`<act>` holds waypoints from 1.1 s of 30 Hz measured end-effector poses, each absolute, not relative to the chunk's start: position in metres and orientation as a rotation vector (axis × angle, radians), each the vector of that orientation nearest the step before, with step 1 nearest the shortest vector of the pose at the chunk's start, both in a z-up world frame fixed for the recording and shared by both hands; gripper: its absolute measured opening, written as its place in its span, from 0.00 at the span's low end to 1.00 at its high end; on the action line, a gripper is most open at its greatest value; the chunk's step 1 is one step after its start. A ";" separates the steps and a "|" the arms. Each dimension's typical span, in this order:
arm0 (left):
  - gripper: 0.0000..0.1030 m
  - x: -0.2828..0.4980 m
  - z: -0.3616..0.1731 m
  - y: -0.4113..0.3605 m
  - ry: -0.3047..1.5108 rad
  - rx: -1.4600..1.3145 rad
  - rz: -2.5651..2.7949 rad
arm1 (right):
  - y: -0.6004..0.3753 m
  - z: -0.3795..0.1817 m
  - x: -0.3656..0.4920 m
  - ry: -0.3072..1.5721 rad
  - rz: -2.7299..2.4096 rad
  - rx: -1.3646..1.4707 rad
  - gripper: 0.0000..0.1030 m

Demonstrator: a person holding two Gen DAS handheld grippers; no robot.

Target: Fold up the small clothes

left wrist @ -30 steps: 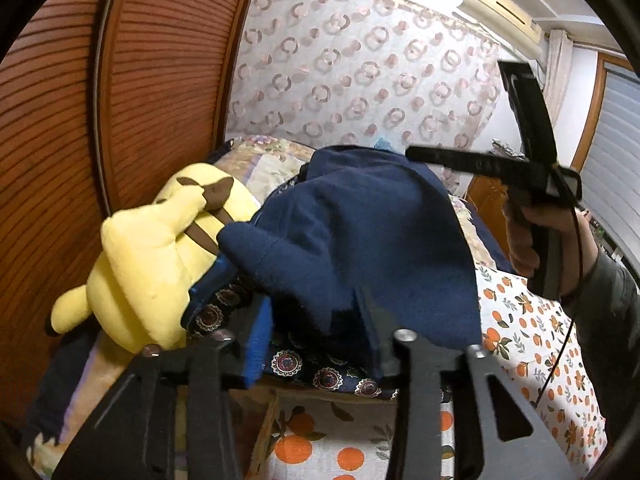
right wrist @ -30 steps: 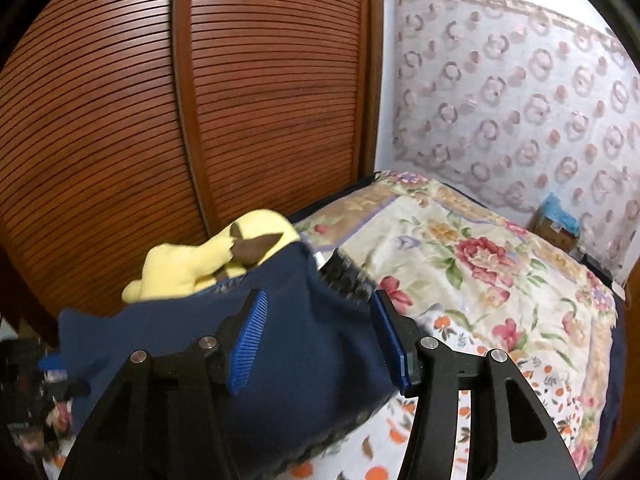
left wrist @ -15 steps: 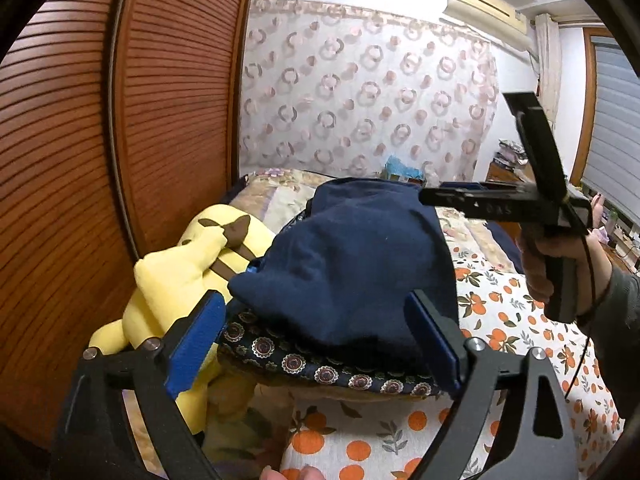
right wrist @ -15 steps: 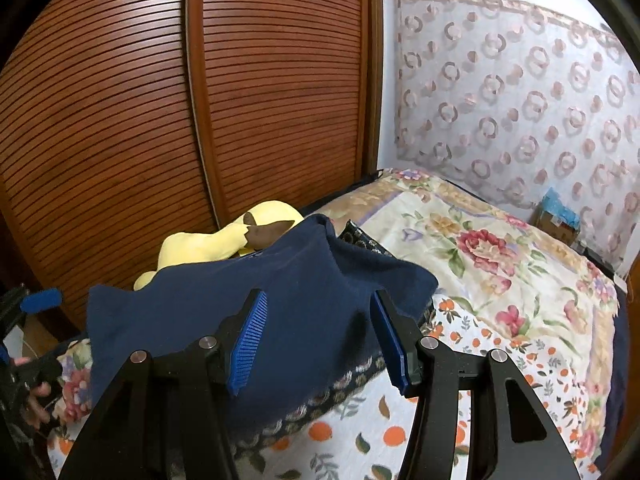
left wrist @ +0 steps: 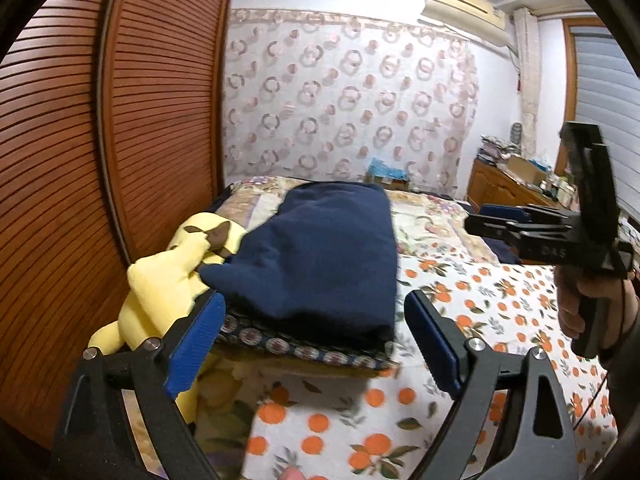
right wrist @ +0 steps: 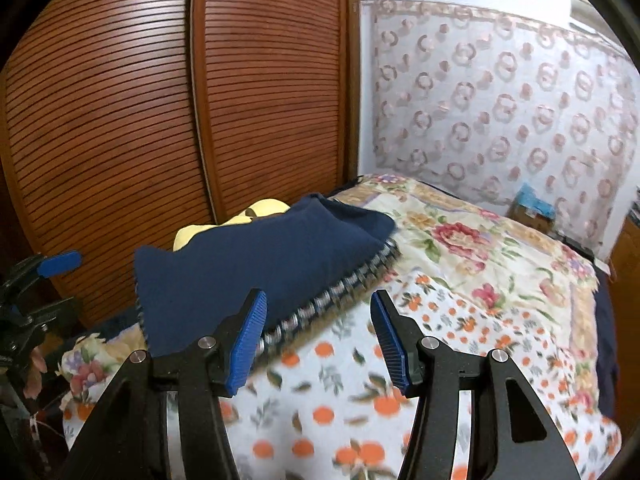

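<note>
A folded navy blue garment (left wrist: 324, 256) lies on top of a dark patterned cushion (left wrist: 304, 346) on the bed, also seen in the right wrist view (right wrist: 256, 272). My left gripper (left wrist: 314, 344) is open and empty, pulled back just in front of the garment. My right gripper (right wrist: 318, 336) is open and empty, held above the bedspread near the cushion's edge (right wrist: 332, 300). The right gripper also shows at the right of the left wrist view (left wrist: 504, 216), held by a hand.
A yellow plush toy (left wrist: 168, 280) lies left of the garment against the wooden slatted wardrobe doors (left wrist: 120, 120). The bed has an orange-print sheet (left wrist: 480, 312) and a floral quilt (right wrist: 480, 248). A curtain (left wrist: 344, 104) hangs behind; a cluttered dresser (left wrist: 516, 184) stands right.
The left gripper opened, let go of the navy garment and pulled back. The garment settled flat on the cushion. The right gripper drew back and away from it.
</note>
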State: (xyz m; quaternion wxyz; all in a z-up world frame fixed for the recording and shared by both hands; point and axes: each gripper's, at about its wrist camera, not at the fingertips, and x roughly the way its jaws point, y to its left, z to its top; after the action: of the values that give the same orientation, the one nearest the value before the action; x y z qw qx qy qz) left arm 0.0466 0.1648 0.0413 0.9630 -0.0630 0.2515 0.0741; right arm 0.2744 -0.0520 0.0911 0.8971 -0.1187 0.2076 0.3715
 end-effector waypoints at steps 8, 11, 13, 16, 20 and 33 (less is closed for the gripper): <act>0.89 0.046 0.041 0.112 0.523 -0.092 0.058 | -0.104 0.082 0.203 0.419 0.666 -0.183 0.75; 0.89 0.046 0.041 0.094 0.530 -0.081 0.028 | -0.119 0.080 0.179 0.411 0.616 -0.164 0.77; 0.89 0.046 0.040 0.081 0.536 -0.076 0.013 | -0.128 0.079 0.164 0.409 0.575 -0.143 0.77; 0.89 0.048 0.041 0.064 0.541 -0.065 -0.004 | -0.139 0.080 0.140 0.400 0.510 -0.120 0.77; 0.89 0.047 0.049 0.041 0.526 -0.042 -0.012 | -0.150 0.084 0.106 0.377 0.442 -0.080 0.77; 0.89 0.040 0.087 0.005 0.468 -0.024 -0.038 | -0.170 0.106 0.022 0.281 0.288 -0.013 0.77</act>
State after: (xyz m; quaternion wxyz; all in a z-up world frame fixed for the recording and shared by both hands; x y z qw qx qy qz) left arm 0.0400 0.0046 0.0867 0.9725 -0.0117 0.2318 -0.0189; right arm 0.0218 -0.1696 0.1063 0.9798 -0.0063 0.1395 0.1428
